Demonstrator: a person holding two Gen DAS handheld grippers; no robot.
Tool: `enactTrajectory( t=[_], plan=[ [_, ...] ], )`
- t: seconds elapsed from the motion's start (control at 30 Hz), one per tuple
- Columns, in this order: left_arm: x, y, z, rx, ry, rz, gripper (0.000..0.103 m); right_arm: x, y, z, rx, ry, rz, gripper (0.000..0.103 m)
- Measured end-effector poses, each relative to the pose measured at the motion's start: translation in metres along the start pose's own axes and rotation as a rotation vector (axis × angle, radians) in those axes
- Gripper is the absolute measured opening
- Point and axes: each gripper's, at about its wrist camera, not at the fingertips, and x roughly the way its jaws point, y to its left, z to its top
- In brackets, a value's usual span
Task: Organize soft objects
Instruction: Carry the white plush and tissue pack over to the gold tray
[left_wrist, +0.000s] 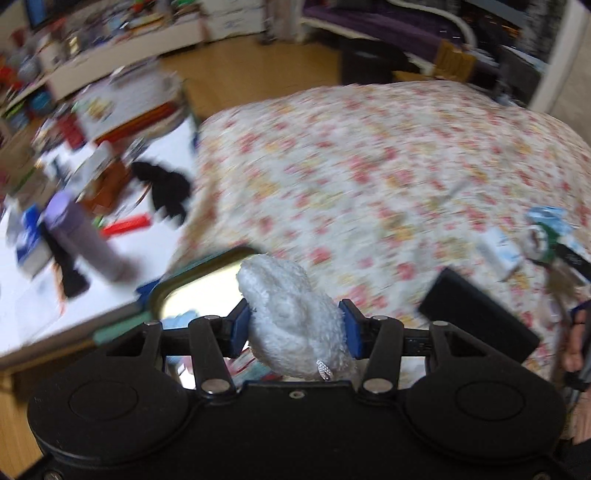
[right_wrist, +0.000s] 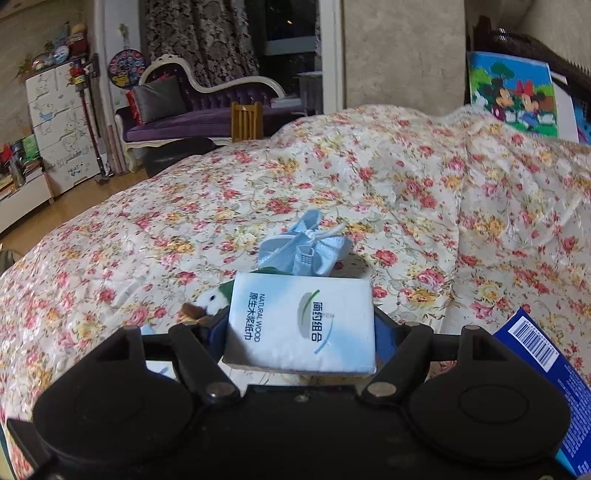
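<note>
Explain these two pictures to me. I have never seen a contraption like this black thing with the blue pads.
A person holds one two-finger gripper in each hand; a camera on each looks along its fingers. The left-hand picture is blurred. There the left gripper clamps a white fluffy soft toy between its blue pads. In the right-hand picture the right gripper grips a tissue pack. Ahead, on the floral bedspread, lies a crumpled blue face mask, with a small plush partly hidden behind the pack.

Face masks (right_wrist: 304, 249) behind tissue pack (right_wrist: 301, 325), on bed (right_wrist: 406, 184).
</note>
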Motion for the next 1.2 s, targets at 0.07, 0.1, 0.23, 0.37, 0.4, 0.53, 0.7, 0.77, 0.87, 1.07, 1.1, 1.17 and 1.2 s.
enactTrajectory(
  t=[0.07, 0.1, 0.23, 0.37, 0.4, 0.53, 0.7, 0.77, 0.87, 1.07, 1.1, 1.17, 1.2],
  plan=[
    [0.006, 0.022, -0.009, -0.045, 0.015, 0.012, 0.049, -0.009, 0.005, -0.003, -0.019, -0.019, 0.018, 0.074],
    [0.009, 0.032, -0.014, -0.066, 0.019, 0.021, 0.049, -0.013, 0.007, -0.004, -0.024, -0.024, 0.035, 0.074],
    [0.021, 0.065, -0.031, -0.133, 0.04, 0.041, 0.049, -0.034, 0.016, -0.004, -0.028, -0.034, 0.089, 0.074],
    [0.037, 0.085, -0.034, -0.182, 0.06, 0.024, 0.049, -0.07, 0.027, -0.006, -0.057, -0.049, 0.12, 0.074],
    [0.04, 0.088, -0.033, -0.186, 0.059, 0.03, 0.049, -0.081, 0.032, -0.008, -0.074, -0.058, 0.125, 0.074],
    [0.054, 0.09, -0.025, -0.182, 0.048, 0.08, 0.049, -0.125, 0.054, -0.01, -0.135, -0.067, 0.197, 0.074],
    [0.07, 0.088, -0.017, -0.189, 0.061, 0.058, 0.049, -0.16, 0.097, -0.021, -0.225, 0.003, 0.32, 0.074],
    [0.077, 0.084, -0.013, -0.176, 0.071, 0.06, 0.049, -0.167, 0.118, -0.03, -0.264, 0.047, 0.375, 0.074],
    [0.085, 0.078, -0.008, -0.146, 0.076, 0.072, 0.049, -0.173, 0.151, -0.047, -0.322, 0.114, 0.442, 0.074],
    [0.099, 0.072, 0.002, -0.082, 0.081, 0.099, 0.049, -0.177, 0.205, -0.087, -0.463, 0.2, 0.487, 0.074],
    [0.102, 0.072, 0.003, -0.076, 0.082, 0.106, 0.049, -0.176, 0.212, -0.093, -0.478, 0.218, 0.494, 0.074],
    [0.106, 0.073, 0.005, -0.064, 0.083, 0.108, 0.05, -0.182, 0.226, -0.107, -0.503, 0.247, 0.51, 0.074],
    [0.108, 0.073, 0.006, -0.055, 0.082, 0.109, 0.052, -0.182, 0.232, -0.111, -0.515, 0.257, 0.513, 0.074]
  ],
)
